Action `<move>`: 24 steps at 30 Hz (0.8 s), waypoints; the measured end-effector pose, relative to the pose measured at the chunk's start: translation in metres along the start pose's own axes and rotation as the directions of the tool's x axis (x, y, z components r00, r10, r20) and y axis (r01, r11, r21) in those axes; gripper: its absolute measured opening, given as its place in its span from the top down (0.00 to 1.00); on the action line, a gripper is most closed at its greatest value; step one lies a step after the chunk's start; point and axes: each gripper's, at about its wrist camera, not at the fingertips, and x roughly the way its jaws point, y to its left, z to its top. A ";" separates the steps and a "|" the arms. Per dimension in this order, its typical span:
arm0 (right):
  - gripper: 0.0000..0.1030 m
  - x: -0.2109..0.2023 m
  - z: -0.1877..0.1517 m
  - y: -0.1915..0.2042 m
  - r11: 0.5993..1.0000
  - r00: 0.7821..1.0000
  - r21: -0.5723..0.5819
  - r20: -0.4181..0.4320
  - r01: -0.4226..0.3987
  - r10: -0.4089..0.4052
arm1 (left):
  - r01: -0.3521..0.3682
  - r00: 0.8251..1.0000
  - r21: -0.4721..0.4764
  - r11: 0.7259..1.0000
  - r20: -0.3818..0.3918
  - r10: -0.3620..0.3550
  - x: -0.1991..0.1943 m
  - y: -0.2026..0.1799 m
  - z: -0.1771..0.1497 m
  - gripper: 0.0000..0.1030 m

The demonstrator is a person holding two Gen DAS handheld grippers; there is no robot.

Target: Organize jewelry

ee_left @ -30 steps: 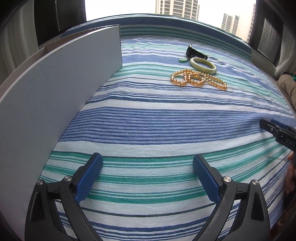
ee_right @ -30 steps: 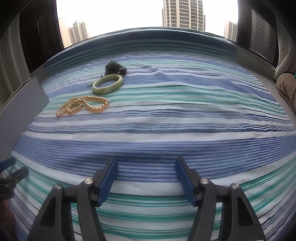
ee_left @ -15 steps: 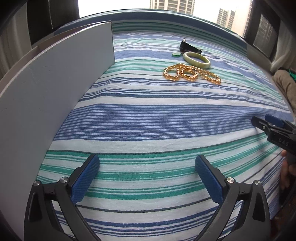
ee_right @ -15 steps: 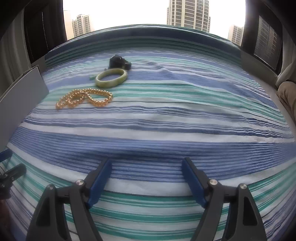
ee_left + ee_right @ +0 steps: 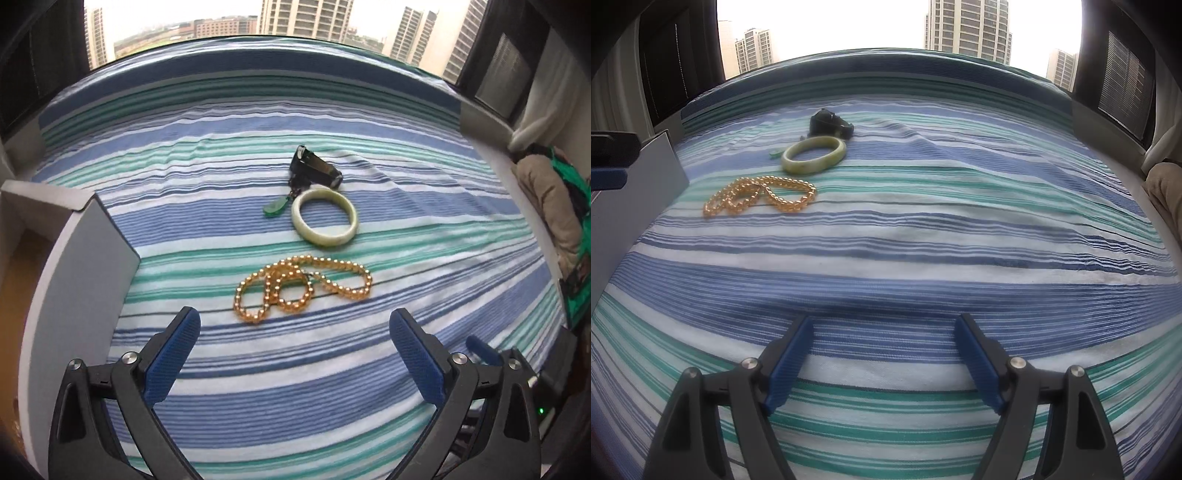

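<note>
A gold bead necklace (image 5: 301, 286) lies coiled on the striped cloth just ahead of my open, empty left gripper (image 5: 293, 326). Beyond it lie a pale green bangle (image 5: 324, 220), a small green pendant (image 5: 274, 208) and a black piece (image 5: 316, 171). A grey open box (image 5: 79, 280) stands at the left. In the right wrist view the necklace (image 5: 759, 198), bangle (image 5: 813, 159) and black piece (image 5: 830, 124) lie far ahead to the left. My right gripper (image 5: 884, 354) is open and empty, low over the cloth.
The striped cloth (image 5: 960, 240) has a raised fold at its middle right. The box wall (image 5: 631, 199) and part of the left gripper (image 5: 609, 162) show at the left of the right wrist view. A window runs along the far edge. A beige cushion (image 5: 546, 206) lies at the right.
My left gripper has risen and moved forward and right, so the necklace now lies just ahead of its fingers. The right gripper has shifted slightly. Both stay open.
</note>
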 end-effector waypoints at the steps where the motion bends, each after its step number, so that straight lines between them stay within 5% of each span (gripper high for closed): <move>1: 0.22 0.000 0.000 0.000 1.000 1.000 0.000 0.000 0.000 0.000 | -0.024 1.000 0.008 1.000 0.003 0.024 0.015 -0.003 0.007 0.01; 7: 0.22 0.000 0.000 0.000 1.000 1.000 0.000 0.000 0.000 0.000 | -0.096 0.994 0.061 0.994 -0.046 0.098 0.084 -0.015 0.012 0.02; 11: 0.22 0.000 0.000 0.000 1.000 1.000 0.000 0.000 0.000 0.000 | -0.099 0.994 0.061 0.993 -0.045 0.102 0.093 -0.006 -0.001 0.03; 14: 0.22 0.000 0.000 0.000 1.000 1.000 0.000 0.000 0.000 0.000 | -0.100 0.995 0.047 0.994 0.006 0.100 0.080 0.004 -0.005 0.33; 15: 0.22 0.000 0.000 0.000 1.000 1.000 0.001 0.000 0.000 0.000 | -0.100 0.995 0.052 0.994 0.009 0.100 0.077 0.007 -0.005 0.56; 16: 0.22 0.000 0.000 0.000 1.000 1.000 0.000 0.000 0.000 0.000 | -0.094 0.996 0.053 0.994 0.001 0.095 0.074 0.010 -0.005 0.66; 20: 0.22 0.000 0.000 0.000 1.000 1.000 0.001 0.000 -0.001 0.001 | -0.056 0.998 0.045 0.997 0.001 0.056 0.055 0.021 -0.020 0.87; 24: 0.22 0.000 0.000 0.000 1.000 1.000 0.001 0.000 -0.001 0.001 | -0.022 0.999 0.028 0.999 -0.034 0.023 0.030 0.032 -0.049 0.91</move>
